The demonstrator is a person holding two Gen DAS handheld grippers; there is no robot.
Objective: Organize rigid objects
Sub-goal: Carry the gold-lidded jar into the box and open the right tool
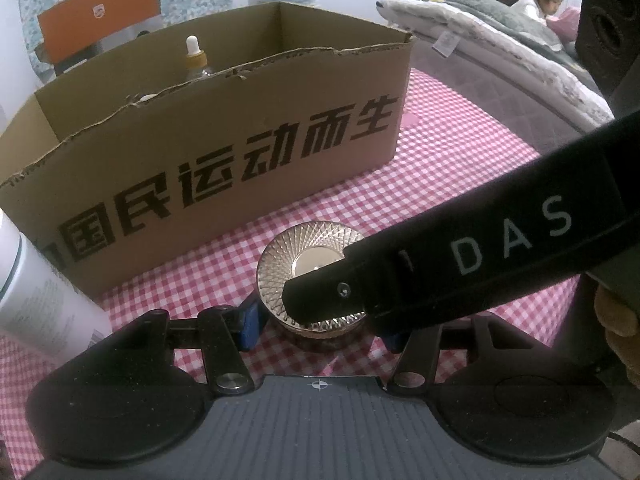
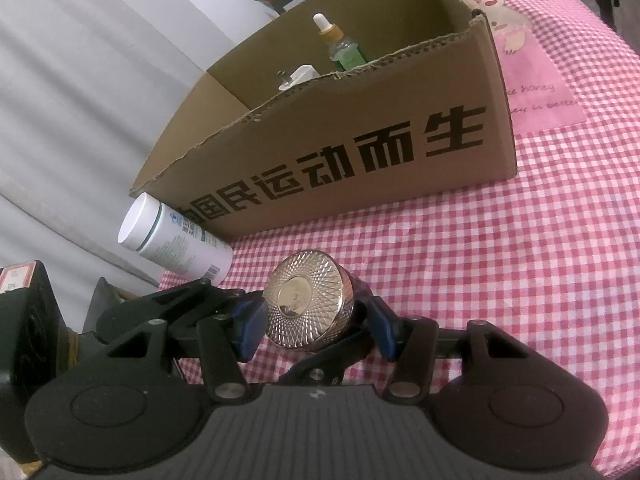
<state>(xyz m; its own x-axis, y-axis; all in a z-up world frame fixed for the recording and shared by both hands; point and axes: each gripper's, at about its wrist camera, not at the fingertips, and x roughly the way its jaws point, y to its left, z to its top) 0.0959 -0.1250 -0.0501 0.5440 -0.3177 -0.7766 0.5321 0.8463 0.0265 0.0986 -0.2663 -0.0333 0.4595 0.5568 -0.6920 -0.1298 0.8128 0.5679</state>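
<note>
Pink-white checked cloth (image 2: 480,260) covers the work surface; a bed is in the bkgd.

Cardboard box (image 2: 320,160) stands open-topped at the rear of the cloth. It already holds a dropper bottle (image 2: 344,52), upright, and a small white item, too small to ID.

White bottle (image 2: 176,240) lies on its side at the cloth's edge, just beside the box's near corner. Not yet boxed.

Gold-lid jar (image 2: 308,308) sits on the cloth in front of the box, between both tools at once.

Right gripper (image 2: 316,324): jaws apart w/ the jar between them. One pad sits at the lid rim and there's a dark gap on the other side, so it reads as not clamped.

Left gripper (image 1: 320,328): straddles the same jar. Near pad is against it; far pad is hidden behind the right tool's finger, so can't tell whether it grips.

Step (est.): grasp or hand-over of the jar before boxing. Approx halfway, since two items are in and two are out.

Next needs one tool w/ a firm hold and the other clear, then lift over the box's torn front wall and set down away from the dropper bottle.
</note>
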